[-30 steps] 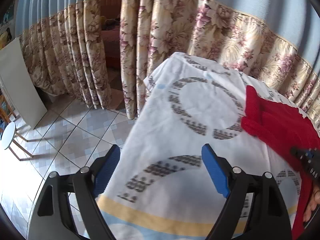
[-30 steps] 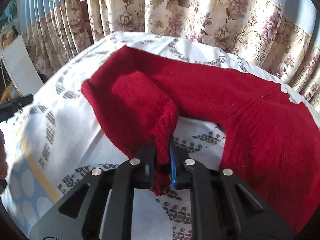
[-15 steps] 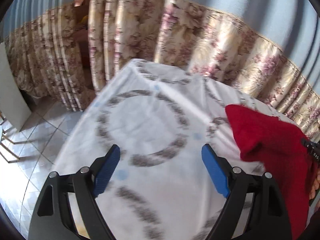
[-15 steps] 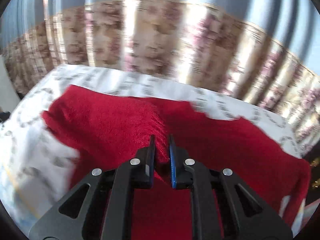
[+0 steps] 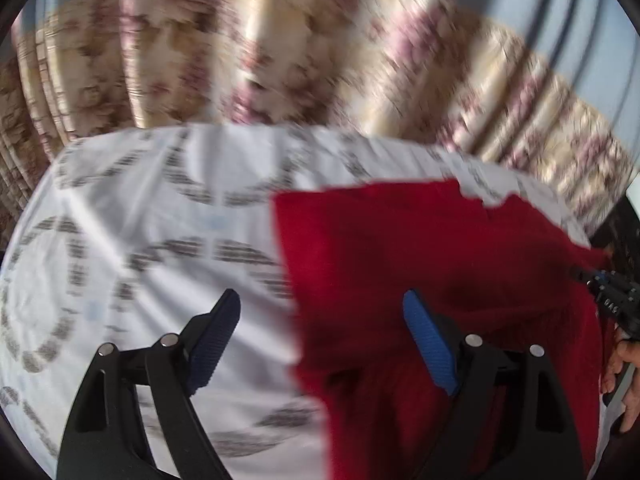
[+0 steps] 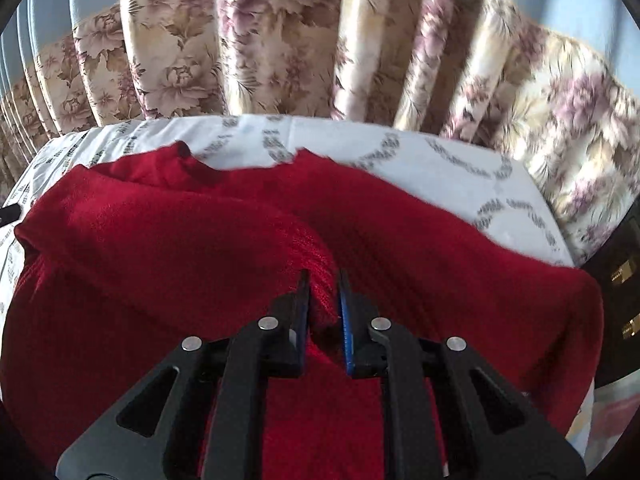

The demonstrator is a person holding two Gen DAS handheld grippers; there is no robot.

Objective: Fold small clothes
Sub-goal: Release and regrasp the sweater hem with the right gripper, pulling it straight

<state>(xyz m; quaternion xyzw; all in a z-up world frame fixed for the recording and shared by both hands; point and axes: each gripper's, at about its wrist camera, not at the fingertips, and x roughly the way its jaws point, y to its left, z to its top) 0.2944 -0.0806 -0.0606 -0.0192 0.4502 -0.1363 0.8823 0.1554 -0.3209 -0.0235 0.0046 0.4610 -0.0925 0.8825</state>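
Red knit garment [image 6: 400,240] lies on the patterned sheet [image 6: 440,160], its length running left to right. The right gripper [image 6: 324,300] pinches a raised fold of it. The left gripper [image 5: 320,332] gapes wide, empty, straddling its left edge.

White patterned sheet [image 6: 440,168] over the surface; red garment [image 6: 160,260] lying on it

Both cameras ride low over the patterned sheet [image 5: 132,208], facing the floral curtain [image 6: 280,48]. The left wrist view sits off to the left, blurred, its open fingers framing the red garment's [image 5: 420,248] edge. The right wrist view sits close above that same garment [image 6: 168,264].
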